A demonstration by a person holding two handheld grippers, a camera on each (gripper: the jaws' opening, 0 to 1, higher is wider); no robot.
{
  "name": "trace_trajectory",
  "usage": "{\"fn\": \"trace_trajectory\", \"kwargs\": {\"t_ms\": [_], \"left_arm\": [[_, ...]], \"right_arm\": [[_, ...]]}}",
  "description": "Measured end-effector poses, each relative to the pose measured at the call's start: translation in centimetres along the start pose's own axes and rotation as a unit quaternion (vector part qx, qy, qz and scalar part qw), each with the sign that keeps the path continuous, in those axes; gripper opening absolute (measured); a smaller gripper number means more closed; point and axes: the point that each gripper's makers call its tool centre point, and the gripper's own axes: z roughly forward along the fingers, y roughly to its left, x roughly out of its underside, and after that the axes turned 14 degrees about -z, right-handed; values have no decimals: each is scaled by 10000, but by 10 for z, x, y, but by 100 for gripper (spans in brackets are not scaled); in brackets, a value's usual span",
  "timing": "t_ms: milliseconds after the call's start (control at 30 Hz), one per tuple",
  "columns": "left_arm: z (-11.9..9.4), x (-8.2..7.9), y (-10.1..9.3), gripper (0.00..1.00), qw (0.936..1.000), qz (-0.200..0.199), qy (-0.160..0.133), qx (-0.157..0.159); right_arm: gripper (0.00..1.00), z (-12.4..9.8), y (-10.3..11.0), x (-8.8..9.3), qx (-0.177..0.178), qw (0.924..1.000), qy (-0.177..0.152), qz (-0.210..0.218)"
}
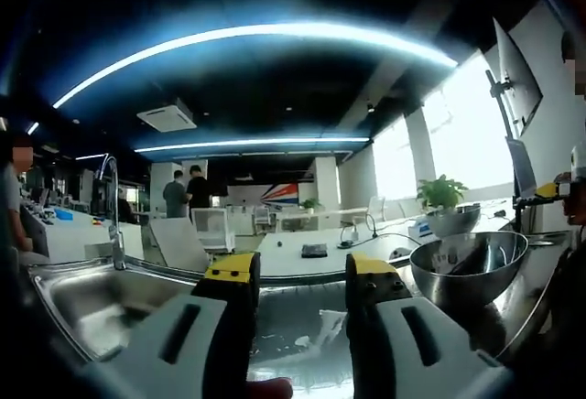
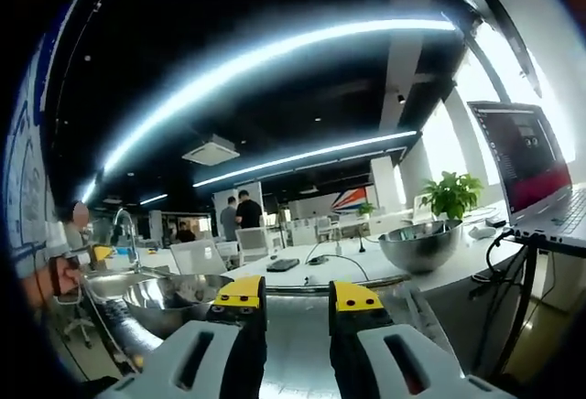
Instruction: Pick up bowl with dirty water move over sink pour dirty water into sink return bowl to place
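Left gripper view: the left claw (image 1: 298, 275) gapes empty beside the sink (image 1: 82, 303); the bowl (image 1: 469, 266) rests on the surface right of it. Right gripper view: the right claw (image 2: 298, 296) gapes empty, bowl (image 2: 174, 300) between it and the sink (image 2: 110, 282). Pickup seems pending; next, grip the rim.

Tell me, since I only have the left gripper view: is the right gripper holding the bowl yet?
Observer: No. The right gripper is open, its fingers empty; the bowl sits on the counter to their left.
Operator: What's the panel at far right?
Observer: An open laptop, screen on.
Operator: Anything near it?
Observer: A dark cable loops down below its front edge.
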Motion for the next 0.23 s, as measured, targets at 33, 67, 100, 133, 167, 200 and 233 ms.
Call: {"fn": "trace_trajectory", "kwargs": {"t_ms": [33,67,100,133,167,200,233], "left_arm": [[0,-1,0,29,10000,11,-7,5],[1,-2,2,29,10000,21,-11,-10],[1,-4,4,29,10000,4,-30,-29],[0,-6,5,29,10000,-21,-59,-35],[-1,-8,6,29,9999,-46,-97,-42],[-2,-10,7,29,9999,-75,-130,-53],[-2,-11,8,29,9998,-100,-151,-67]], "right_arm": [[22,0,0,-1,15,10000,-14,19],[22,0,-1,-1,42,10000,-13,16],[22,-1,-2,-1,80,10000,-7,-24],[22,-1,-3,-2,112,9999,-3,-50],[22,-3,-4,-4,164,9998,-7,-61],[22,-4,-7,-6,221,9997,-19,-51],[22,-6,-8,-7,254,9997,-37,-50]]}}
